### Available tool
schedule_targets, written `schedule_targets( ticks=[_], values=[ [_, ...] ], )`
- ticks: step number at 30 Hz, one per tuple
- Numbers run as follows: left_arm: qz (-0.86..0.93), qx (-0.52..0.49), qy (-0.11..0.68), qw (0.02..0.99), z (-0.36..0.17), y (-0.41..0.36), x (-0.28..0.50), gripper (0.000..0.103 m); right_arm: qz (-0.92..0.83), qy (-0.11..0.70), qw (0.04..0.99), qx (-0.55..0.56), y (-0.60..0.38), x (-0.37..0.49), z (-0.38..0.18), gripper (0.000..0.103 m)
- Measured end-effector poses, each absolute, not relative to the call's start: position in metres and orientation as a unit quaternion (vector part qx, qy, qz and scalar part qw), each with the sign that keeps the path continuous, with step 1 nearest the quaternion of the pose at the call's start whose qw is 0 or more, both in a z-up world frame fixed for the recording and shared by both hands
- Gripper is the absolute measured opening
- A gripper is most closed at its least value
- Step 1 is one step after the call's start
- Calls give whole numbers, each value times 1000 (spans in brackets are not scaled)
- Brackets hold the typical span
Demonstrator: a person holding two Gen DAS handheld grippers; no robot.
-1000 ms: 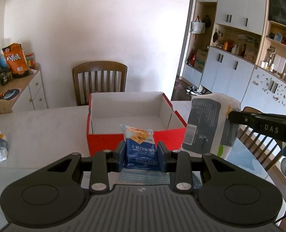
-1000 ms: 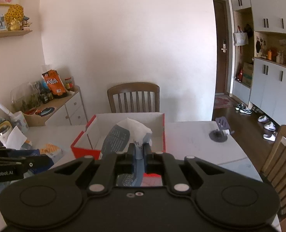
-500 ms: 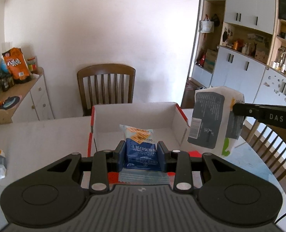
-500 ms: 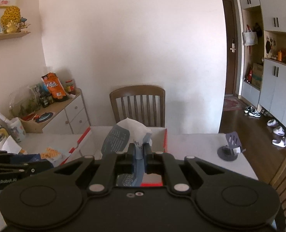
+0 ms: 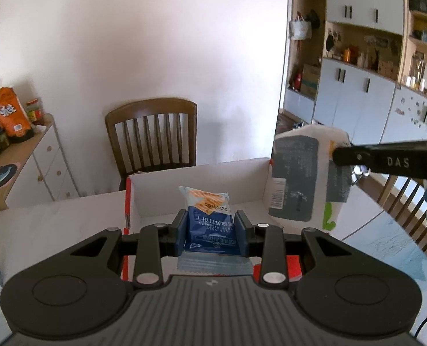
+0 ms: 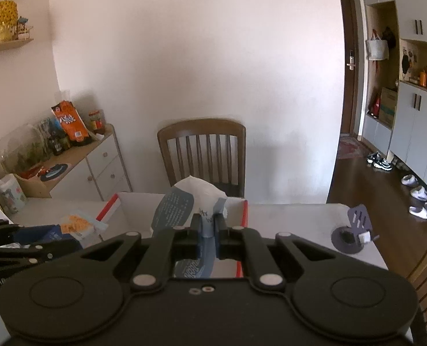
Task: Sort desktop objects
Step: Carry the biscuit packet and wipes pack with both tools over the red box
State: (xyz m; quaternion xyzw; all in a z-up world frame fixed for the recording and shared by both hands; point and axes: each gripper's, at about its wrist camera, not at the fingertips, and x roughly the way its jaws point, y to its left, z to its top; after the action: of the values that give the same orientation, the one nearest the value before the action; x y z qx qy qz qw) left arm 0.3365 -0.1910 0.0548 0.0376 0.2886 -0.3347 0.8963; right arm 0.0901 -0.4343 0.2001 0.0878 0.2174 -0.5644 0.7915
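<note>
My left gripper [image 5: 210, 230] is shut on a blue snack packet [image 5: 209, 219] with an orange cracker picture, held above the near edge of the red box [image 5: 128, 201] with white inside walls. My right gripper [image 6: 208, 225] is shut on the crumpled edge of a white and grey tissue pack [image 6: 184, 201], which hangs over the same red box [image 6: 108, 209]. In the left wrist view the tissue pack [image 5: 297, 178] and the right gripper's finger [image 5: 386, 160] sit at the box's right side. In the right wrist view the blue snack packet [image 6: 69, 227] and the left gripper [image 6: 17, 248] show at the left.
A white table [image 5: 54, 219] carries the box. A brown wooden chair [image 5: 152, 135] stands behind it against the wall. A sideboard [image 5: 17, 155] with an orange bag is at the left. A grey phone stand [image 6: 353, 230] rests on the table's right part.
Both grippers have moved forward toward the red box with their loads. The box now lies directly under the snack packet and the tissue pack.
</note>
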Motion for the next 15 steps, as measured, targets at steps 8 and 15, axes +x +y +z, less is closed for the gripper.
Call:
schedule_targets(
  ticks=[8, 15],
  values=[
    [-329, 62, 317, 887, 34, -218, 368, 33, -565, 264, 777, 89, -473, 107, 180, 8],
    [-329, 71, 345, 876, 19, -234, 393, 33, -558, 314, 760, 111, -505, 119, 159, 8]
  ],
)
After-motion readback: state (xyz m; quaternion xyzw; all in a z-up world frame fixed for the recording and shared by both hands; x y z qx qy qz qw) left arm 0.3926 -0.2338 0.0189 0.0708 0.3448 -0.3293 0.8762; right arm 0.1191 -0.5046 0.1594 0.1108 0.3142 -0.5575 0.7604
